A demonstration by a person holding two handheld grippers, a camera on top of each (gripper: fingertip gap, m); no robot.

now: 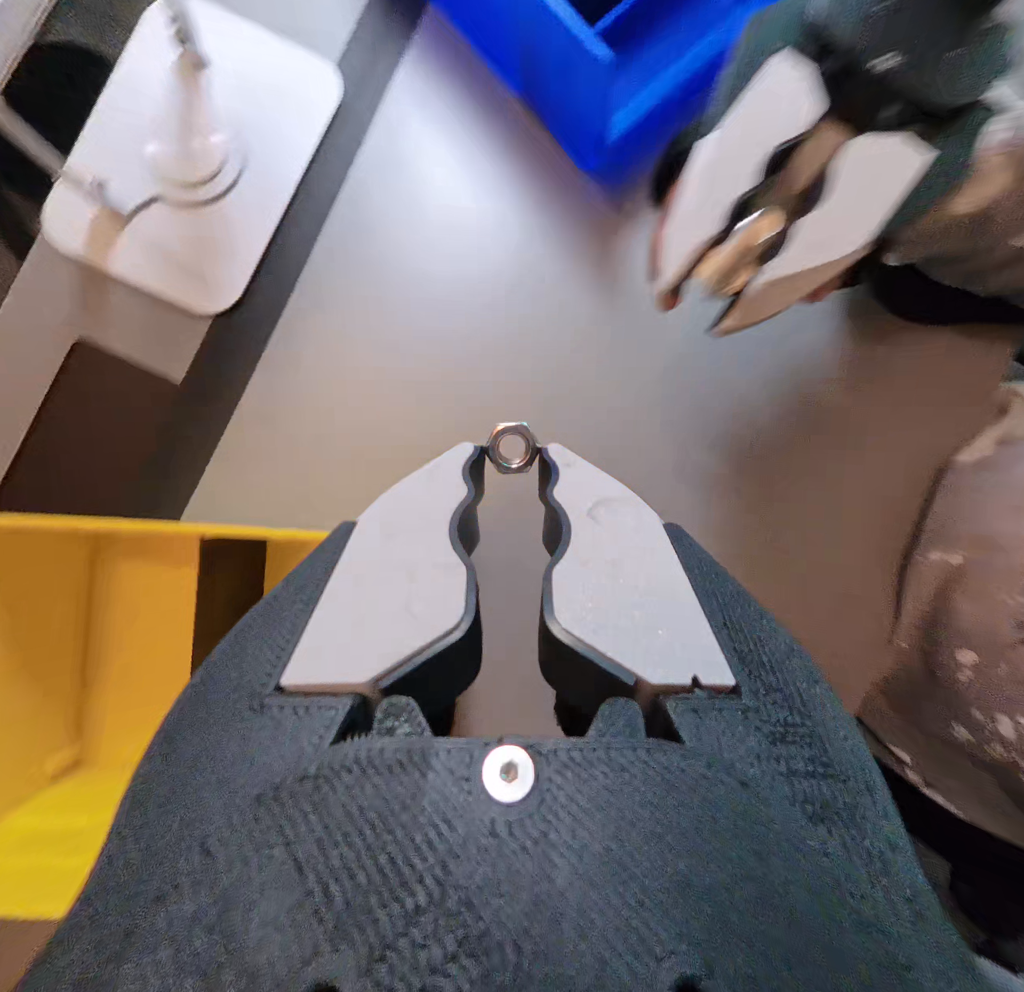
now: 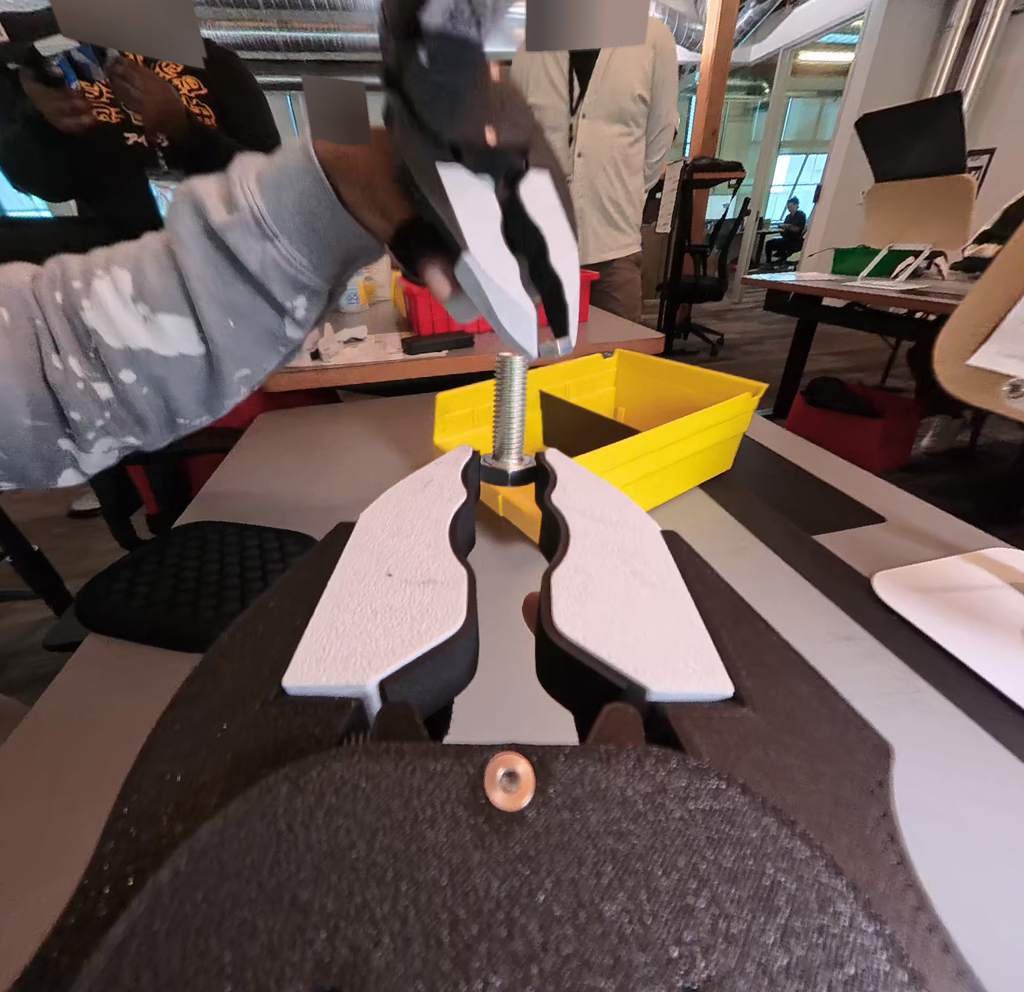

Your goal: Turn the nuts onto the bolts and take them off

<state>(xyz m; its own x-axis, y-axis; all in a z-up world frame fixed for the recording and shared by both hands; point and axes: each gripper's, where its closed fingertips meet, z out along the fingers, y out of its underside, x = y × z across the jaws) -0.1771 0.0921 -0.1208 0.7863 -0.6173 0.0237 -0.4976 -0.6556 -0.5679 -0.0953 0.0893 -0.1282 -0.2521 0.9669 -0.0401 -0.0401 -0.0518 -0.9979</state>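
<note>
The right gripper (image 2: 508, 469) is clenched on the hex head of a bolt (image 2: 510, 406), which stands upright with its threads at 12 o'clock from the tips. Just past the bolt's top, at 1 o'clock, the left gripper (image 1: 510, 449) pinches a nut (image 1: 510, 448) between its tips, close to the bolt's end but apart from it. Beyond both sits a yellow bin (image 2: 681, 428) on the table (image 2: 310, 455), and a blue bin (image 1: 554, 68) lies at 12 o'clock in the left wrist view.
</note>
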